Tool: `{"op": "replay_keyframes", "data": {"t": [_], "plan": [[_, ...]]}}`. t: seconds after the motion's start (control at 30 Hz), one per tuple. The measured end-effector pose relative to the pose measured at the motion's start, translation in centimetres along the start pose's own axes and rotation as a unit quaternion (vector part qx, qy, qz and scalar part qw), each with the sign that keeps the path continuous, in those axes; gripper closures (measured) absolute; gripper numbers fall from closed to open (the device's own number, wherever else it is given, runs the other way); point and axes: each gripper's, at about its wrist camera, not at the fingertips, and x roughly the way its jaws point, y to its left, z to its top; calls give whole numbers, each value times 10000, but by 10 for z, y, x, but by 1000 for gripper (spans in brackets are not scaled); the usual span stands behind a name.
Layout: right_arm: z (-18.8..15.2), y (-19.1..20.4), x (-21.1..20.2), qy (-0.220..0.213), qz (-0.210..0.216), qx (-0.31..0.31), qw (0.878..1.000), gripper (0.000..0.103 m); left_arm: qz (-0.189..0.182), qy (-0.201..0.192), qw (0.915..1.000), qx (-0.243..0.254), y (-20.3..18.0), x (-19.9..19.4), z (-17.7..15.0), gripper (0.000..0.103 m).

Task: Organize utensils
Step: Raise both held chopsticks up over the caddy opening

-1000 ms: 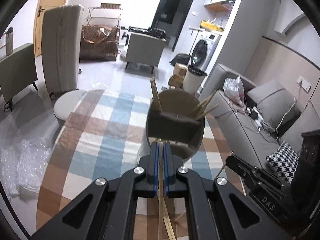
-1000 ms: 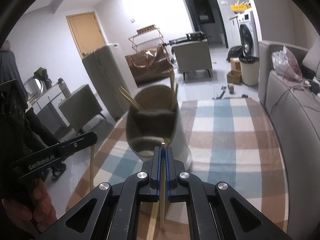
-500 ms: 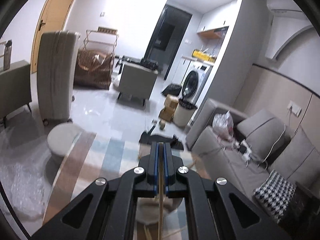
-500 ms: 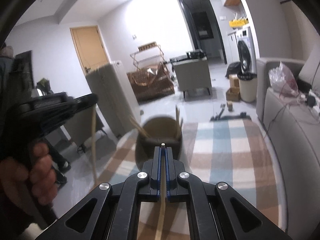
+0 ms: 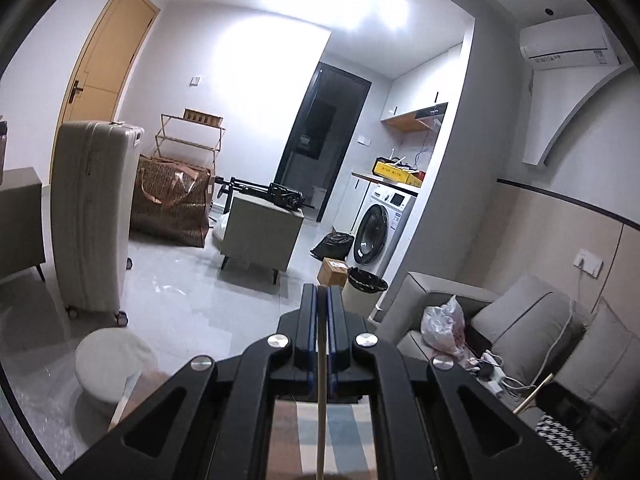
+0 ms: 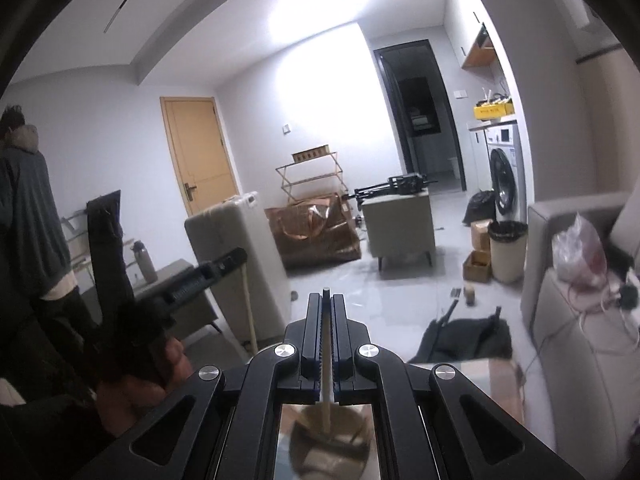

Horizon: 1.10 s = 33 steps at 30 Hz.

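Gripping one chopstick (image 5: 321, 364) each, the left tongs (image 5: 321, 300) and right tongs (image 6: 327, 308) pinch thin sticks that hang downward, apparently so their lower ends can drop into the round holder (image 6: 328, 436) on the tabletop below.

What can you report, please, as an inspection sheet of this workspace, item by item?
Surface: checked rug under the grippers.
Job's things: one chopstick in the left gripper, one chopstick in the right gripper; round holder below.
Clutter: plastic bag on sofa, black bag on floor.
Grippers: both jaws shut on chopsticks.
Cables: white cable across the sofa.
Surroundings: suitcase, washing machine, bin.
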Motion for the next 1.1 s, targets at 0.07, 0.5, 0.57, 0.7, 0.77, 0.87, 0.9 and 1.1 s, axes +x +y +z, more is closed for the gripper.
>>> {"op": "replay_keyframes", "data": {"t": [0.07,0.5,0.57,0.7,0.77,0.87,0.9,1.1], "plan": [[1,-2,16,86,-12,-33,10000,100,-4,-25,9999,135,2,11,-8,103],[-37,-29,64,721,-51,213,9972,100,-229,-82,9994,245,3,22,-41,103],[-42,-27,64,753,-62,165,9970,100,-204,-94,9993,303,1,23,-40,103],[-48,-25,66,805,-93,91,9967,100,-249,-84,9985,478,-5,20,-41,103],[-50,-25,67,827,-88,95,9965,100,-299,-33,9980,557,-5,15,-41,103],[-53,-26,66,830,-82,89,9965,100,-351,86,9974,630,-4,13,-40,103],[-54,-26,67,835,-81,78,9964,100,-365,139,9971,652,-4,16,-39,103],[-66,-20,72,971,-19,58,9953,100,-640,562,9924,885,-7,6,-40,103]]}}
